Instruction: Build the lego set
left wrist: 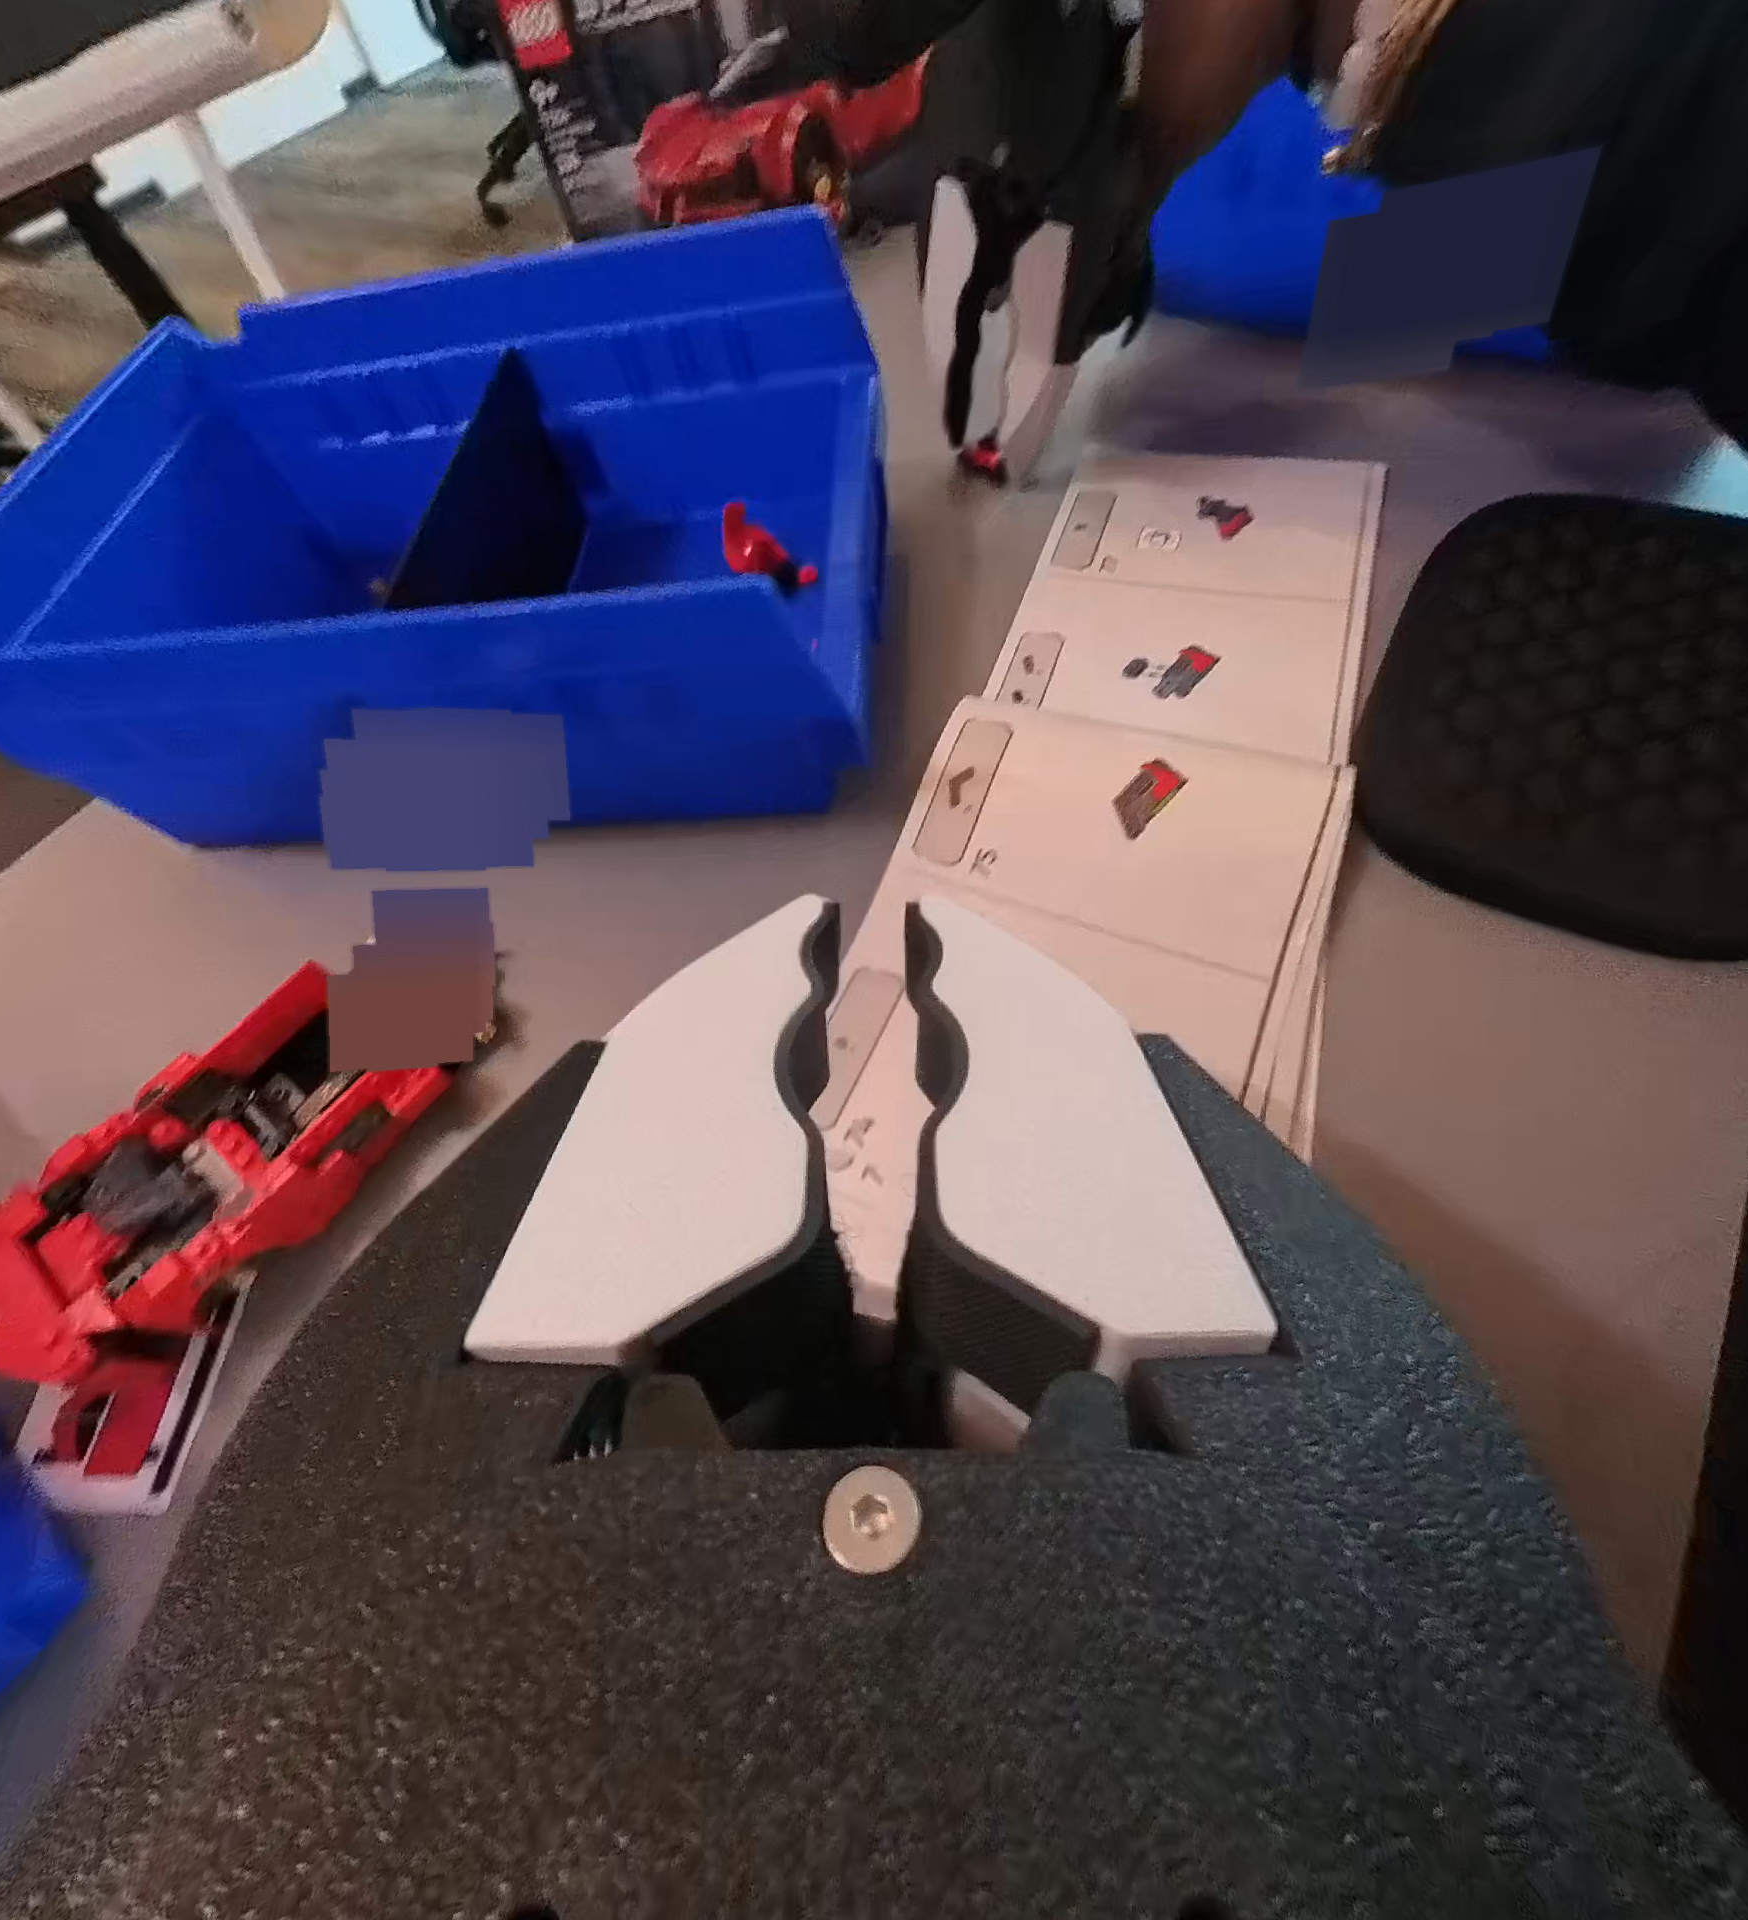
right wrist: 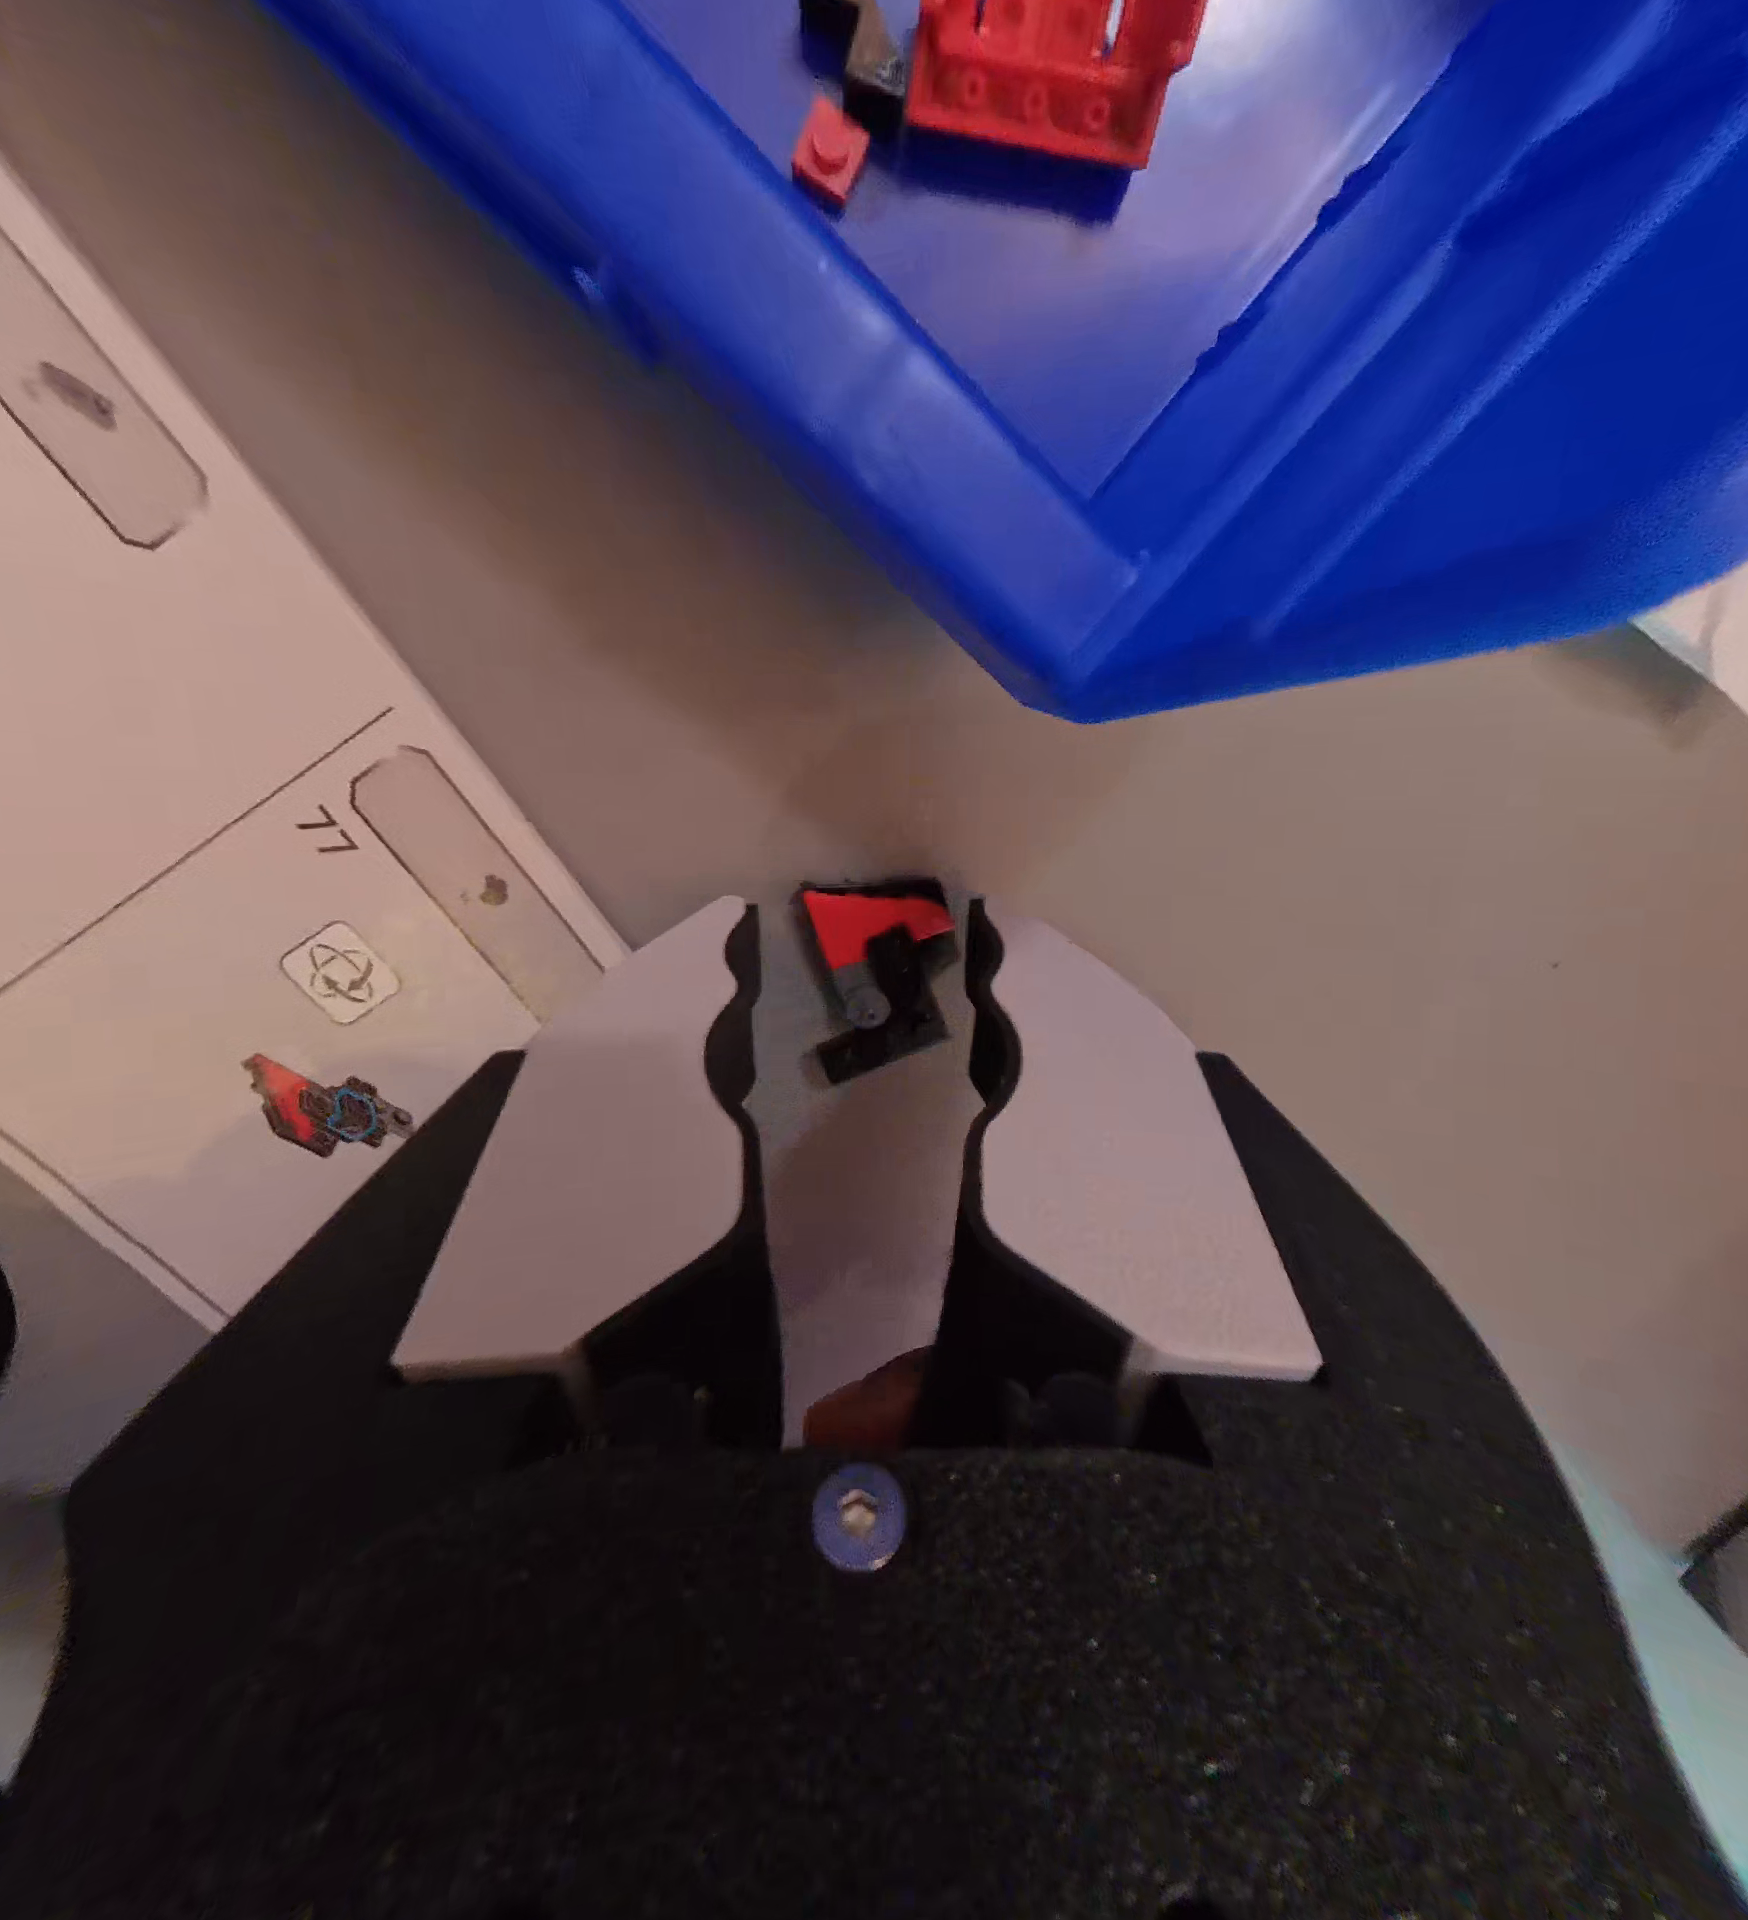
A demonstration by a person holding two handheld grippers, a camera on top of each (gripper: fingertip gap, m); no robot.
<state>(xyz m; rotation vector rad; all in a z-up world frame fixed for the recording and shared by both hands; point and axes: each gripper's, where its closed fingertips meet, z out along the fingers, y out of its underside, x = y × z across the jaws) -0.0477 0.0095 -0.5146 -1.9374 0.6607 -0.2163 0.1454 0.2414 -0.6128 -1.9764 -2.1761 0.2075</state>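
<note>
Hovering over the instruction booklet (left wrist: 1192, 665), left gripper (left wrist: 870, 925) is empty w/ fingers nearly together. Right gripper (right wrist: 865, 914) straddles a small red/black lego sub-assembly (right wrist: 875, 977) on the table (right wrist: 1369, 1039), can't tell if it's pinching. Half-built red car (left wrist: 174, 1174) sits left, near blue bin (left wrist: 537, 727).

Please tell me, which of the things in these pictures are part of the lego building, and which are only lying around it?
Part of the job:
- half-built red car
- small red and black sub-assembly, lying between the right gripper jaws
- instruction pages
- blue bin with loose red pieces
- divided blue bin
- left gripper, empty

Only lying about:
- black chair seat
- set box behind
</note>
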